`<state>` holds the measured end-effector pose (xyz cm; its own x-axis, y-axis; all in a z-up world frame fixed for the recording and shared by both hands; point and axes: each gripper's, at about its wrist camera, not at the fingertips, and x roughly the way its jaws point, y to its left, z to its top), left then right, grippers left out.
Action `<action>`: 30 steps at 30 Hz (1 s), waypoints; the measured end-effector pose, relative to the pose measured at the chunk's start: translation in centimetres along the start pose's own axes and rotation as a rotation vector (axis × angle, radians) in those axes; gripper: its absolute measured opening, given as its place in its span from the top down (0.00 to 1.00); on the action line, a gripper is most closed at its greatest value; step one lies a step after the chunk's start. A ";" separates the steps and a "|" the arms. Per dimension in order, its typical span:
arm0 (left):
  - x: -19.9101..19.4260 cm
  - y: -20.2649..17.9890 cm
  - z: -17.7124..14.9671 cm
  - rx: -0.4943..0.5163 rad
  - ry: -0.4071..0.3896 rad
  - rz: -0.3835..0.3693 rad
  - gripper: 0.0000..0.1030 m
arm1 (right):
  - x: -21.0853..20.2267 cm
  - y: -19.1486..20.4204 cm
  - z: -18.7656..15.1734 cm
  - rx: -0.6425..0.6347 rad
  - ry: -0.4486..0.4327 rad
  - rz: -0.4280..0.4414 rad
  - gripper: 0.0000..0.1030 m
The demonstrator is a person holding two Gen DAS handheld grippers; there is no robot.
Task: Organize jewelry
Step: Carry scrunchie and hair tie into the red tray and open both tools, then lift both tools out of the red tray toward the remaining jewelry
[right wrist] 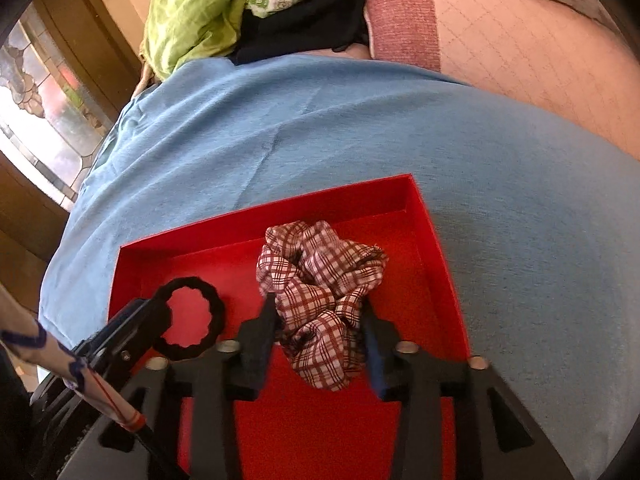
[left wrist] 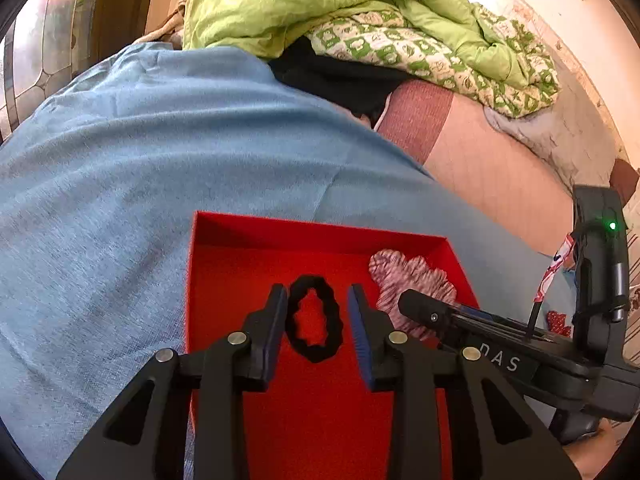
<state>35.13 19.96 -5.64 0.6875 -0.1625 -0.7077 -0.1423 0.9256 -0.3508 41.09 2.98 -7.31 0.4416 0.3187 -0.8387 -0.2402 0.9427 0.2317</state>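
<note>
An open red box (left wrist: 320,230) lies on a blue cloth (left wrist: 140,168). A black hair tie (left wrist: 314,317) lies on the box floor between the fingers of my left gripper (left wrist: 317,300), which is open around it without pinching. A red-and-white plaid scrunchie (right wrist: 320,292) lies in the box to its right. My right gripper (right wrist: 320,312) is open with its fingers on either side of the scrunchie. The red box (right wrist: 436,232) and the hair tie (right wrist: 188,318) also show in the right wrist view, and the scrunchie (left wrist: 404,276) in the left one.
A green quilt (left wrist: 340,8) and a black garment (left wrist: 336,76) are heaped at the far end of the bed. A pink mattress (left wrist: 496,176) lies right of the cloth. A window (right wrist: 36,92) is at the left.
</note>
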 end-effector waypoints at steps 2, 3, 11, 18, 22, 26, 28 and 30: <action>-0.3 0.1 0.2 -0.006 -0.010 -0.001 0.71 | -0.4 -0.2 0.1 0.004 -0.007 0.002 0.45; -0.5 0.1 0.3 -0.008 -0.014 0.000 0.70 | -0.6 -0.3 0.1 0.008 -0.008 0.007 0.45; -3.7 -0.8 1.0 0.004 -0.090 -0.002 0.58 | -5.2 -1.7 -0.8 0.033 -0.050 0.067 0.45; -6.4 -3.7 0.7 0.064 -0.130 -0.012 0.57 | -11.8 -5.2 -5.8 0.052 -0.089 0.090 0.45; -7.6 -6.0 -0.1 0.115 -0.150 -0.021 0.57 | -15.4 -8.5 -9.8 0.093 -0.122 0.052 0.45; -8.4 -8.2 -1.8 0.174 -0.153 -0.029 0.56 | -18.1 -12.2 -13.2 0.177 -0.147 0.046 0.45; -8.7 -9.3 -3.1 0.211 -0.140 -0.038 0.56 | -19.3 -13.9 -15.0 0.215 -0.154 0.049 0.45; -9.0 -10.4 -4.7 0.252 -0.116 -0.048 0.56 | -20.2 -15.5 -16.9 0.246 -0.161 0.055 0.45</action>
<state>27.06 10.14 1.47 0.7685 -0.1811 -0.6137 0.0637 0.9760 -0.2082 21.27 -19.74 -2.26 0.5703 0.3626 -0.7370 -0.0590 0.9130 0.4036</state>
